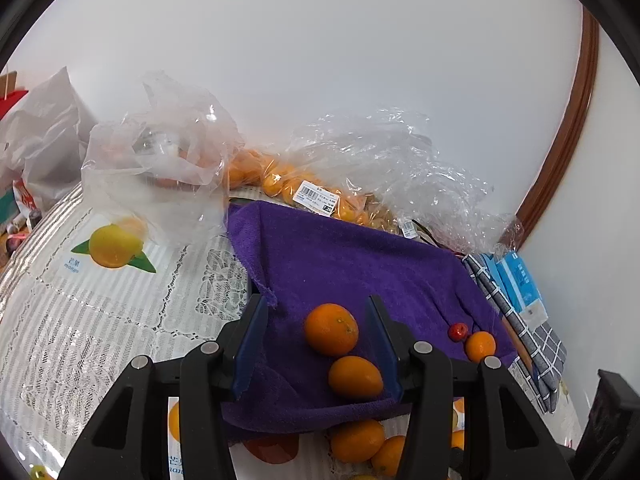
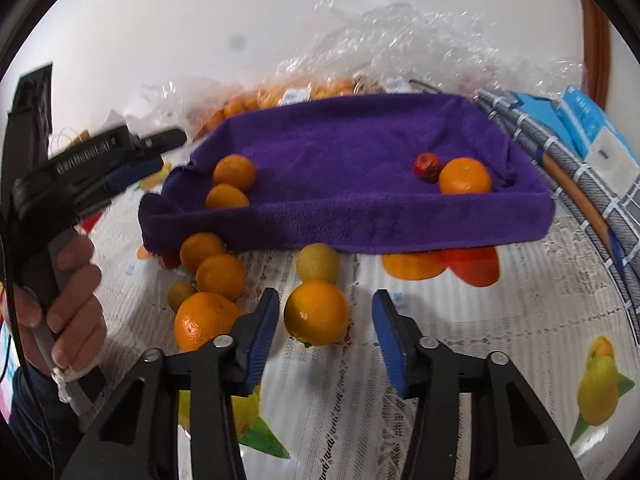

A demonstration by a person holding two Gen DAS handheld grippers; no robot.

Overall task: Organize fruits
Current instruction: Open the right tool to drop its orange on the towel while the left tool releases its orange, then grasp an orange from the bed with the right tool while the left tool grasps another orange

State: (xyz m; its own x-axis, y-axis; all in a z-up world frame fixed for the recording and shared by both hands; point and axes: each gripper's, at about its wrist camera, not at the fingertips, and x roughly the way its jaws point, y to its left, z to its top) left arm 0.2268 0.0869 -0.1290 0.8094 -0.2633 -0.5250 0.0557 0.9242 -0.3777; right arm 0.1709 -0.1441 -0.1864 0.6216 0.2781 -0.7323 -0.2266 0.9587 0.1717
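Readable text
"mango" stands under the printed fruit on the tablecloth (image 1: 72, 269); the bag's barcode label (image 1: 316, 197) is illegible.

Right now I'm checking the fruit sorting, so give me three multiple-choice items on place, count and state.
1. Where is the small red fruit?
A. on the purple towel
B. on the lace tablecloth
C. in a plastic bag

2. How many orange fruits lie on the purple towel?
A. one
B. three
C. six

3. What is the state of the right gripper?
A. shut on a towel
B. open around an orange
C. shut and empty

Answers: 1 A, it lies on the towel beside an orange fruit; 2 B, two at the left, one at the right; 3 B, its pads stand apart, either side of the orange.
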